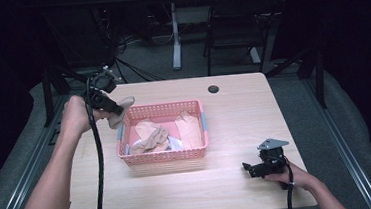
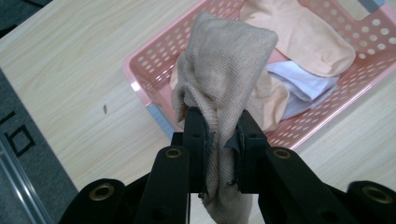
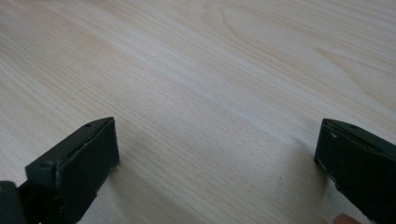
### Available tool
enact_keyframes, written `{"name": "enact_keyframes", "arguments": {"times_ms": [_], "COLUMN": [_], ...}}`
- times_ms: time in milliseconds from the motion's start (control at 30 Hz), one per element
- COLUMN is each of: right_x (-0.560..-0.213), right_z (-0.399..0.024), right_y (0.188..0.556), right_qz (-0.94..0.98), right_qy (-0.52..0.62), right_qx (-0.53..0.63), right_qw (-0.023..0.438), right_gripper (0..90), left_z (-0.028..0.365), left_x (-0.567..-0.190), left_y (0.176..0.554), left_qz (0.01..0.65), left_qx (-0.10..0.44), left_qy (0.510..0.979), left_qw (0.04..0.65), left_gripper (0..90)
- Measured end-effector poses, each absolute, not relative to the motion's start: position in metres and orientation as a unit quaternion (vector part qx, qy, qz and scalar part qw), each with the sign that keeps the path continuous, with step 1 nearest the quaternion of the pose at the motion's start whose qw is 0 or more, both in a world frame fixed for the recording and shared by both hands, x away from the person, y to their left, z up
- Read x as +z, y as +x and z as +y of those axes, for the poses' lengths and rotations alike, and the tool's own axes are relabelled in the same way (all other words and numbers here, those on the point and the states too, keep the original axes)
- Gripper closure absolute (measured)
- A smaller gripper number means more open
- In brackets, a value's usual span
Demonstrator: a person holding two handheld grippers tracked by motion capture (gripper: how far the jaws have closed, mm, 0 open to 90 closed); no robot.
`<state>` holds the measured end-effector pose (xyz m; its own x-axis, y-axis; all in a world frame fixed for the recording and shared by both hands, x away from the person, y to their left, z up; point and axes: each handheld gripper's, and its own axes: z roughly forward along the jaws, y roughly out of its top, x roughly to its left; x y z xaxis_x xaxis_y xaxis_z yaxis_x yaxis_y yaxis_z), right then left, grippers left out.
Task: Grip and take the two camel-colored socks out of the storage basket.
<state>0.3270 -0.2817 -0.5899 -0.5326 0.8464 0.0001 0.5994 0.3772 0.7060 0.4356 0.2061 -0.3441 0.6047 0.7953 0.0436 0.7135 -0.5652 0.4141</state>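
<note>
A pink plastic basket [image 1: 165,155] sits mid-table with several socks in it, peach and white. My left gripper [image 1: 115,110] hovers over the basket's left rim, shut on a beige sock [image 1: 119,114] that hangs from it. In the left gripper view the beige sock [image 2: 224,70] is pinched between the jaws, above the basket [image 2: 144,77], where a peach sock [image 2: 299,37] and a white one [image 2: 303,84] lie. My right gripper [image 1: 249,169] rests low on the table at the front right, its jaws wide apart with bare wood between them [image 3: 215,135].
The wooden table [image 1: 234,115] has a round cable hole [image 1: 214,88] at the back. Beyond the far edge stand a black chair [image 1: 237,25] and a desk leg [image 1: 175,35]. Metal rails run along both sides of the table.
</note>
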Motion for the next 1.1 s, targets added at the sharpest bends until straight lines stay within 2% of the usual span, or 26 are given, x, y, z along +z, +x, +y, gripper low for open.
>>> {"name": "enact_keyframes", "arguments": {"times_ms": [600,900,1100], "right_x": [-0.589,-0.590,-0.590], "right_z": [-0.282,-0.282,-0.282], "right_y": [0.327,0.327,0.327], "right_qz": [0.810,0.809,0.809], "right_qy": [0.447,0.447,0.448], "right_qx": [0.332,0.333,0.333], "right_qw": [0.184,0.184,0.184], "right_gripper": [0.0,0.0,0.0], "left_z": [0.271,0.299,0.312], "left_x": [-0.346,-0.370,-0.405], "left_y": [0.424,0.425,0.425], "left_qz": [0.484,0.516,0.533], "left_qx": [0.122,0.115,0.098], "left_qy": [0.852,0.836,0.827], "left_qw": [0.161,0.150,0.148], "left_gripper": [77.8,77.8,77.7]}}
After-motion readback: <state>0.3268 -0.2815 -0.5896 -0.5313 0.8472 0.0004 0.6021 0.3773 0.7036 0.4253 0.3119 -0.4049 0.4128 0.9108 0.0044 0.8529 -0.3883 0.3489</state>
